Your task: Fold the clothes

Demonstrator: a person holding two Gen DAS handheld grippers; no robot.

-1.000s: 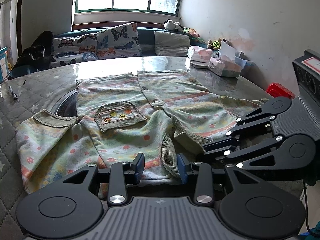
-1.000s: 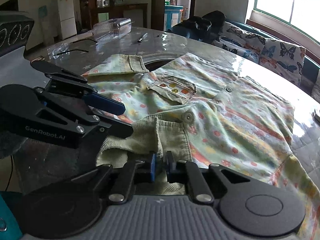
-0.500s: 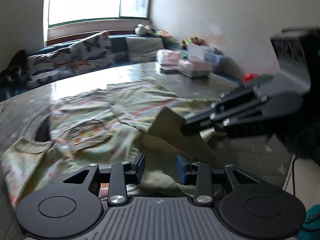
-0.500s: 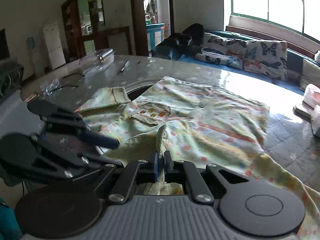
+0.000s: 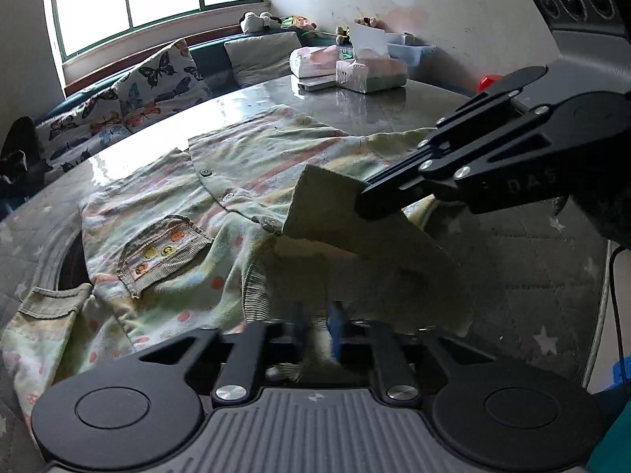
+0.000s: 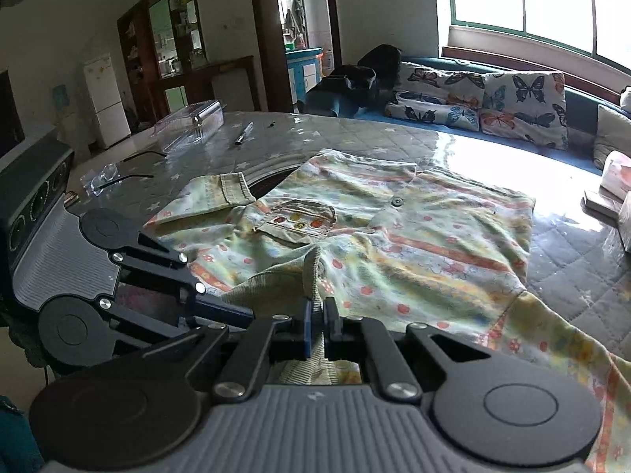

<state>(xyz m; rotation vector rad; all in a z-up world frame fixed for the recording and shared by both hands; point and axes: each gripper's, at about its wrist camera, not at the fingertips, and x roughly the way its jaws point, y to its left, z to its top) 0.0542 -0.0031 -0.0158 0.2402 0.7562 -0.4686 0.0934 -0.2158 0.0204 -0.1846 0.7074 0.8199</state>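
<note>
A: While both grippers hold the collar, what makes this step go well?

B: Keep the two grips level. The right gripper [image 6: 317, 329] has its fingers pressed together on the corduroy collar [image 6: 276, 280] of the shirt [image 6: 414, 244], and that corner is lifted off the desk [image 6: 355, 134]. The left gripper [image 5: 317, 325] is closing on the other end of the collar; cloth sits between its fingers, though they are blurred there, so I'd guess the pinch is only just made.

A: So wait before pulling?

B: Yes, let the left side seat first. Then raise both ends together and carry them toward the hem, so the top folds over evenly. The rest of the shirt lies spread on the desk, front up, with the pocket [image 5: 165, 252] showing. If one hand leads, the placket will skew.

A: Anything in the way?

B: Not close. The pen [image 6: 243, 134] and clear box [image 6: 193, 124] sit well apart on the far side, the glasses [image 6: 104, 175] nearer the edge.

A: Counts?

B: One shirt, one pocket, two sleeves: one cuff [image 6: 236, 189] lies flat, the other sleeve [image 6: 552, 339] trails off near the right gripper. Two grippers. Three buttons I can make out down the front in the left view. One pen, one box, one pair of glasses. Two butterfly cushions [image 6: 473, 98] on the bench behind.
</note>
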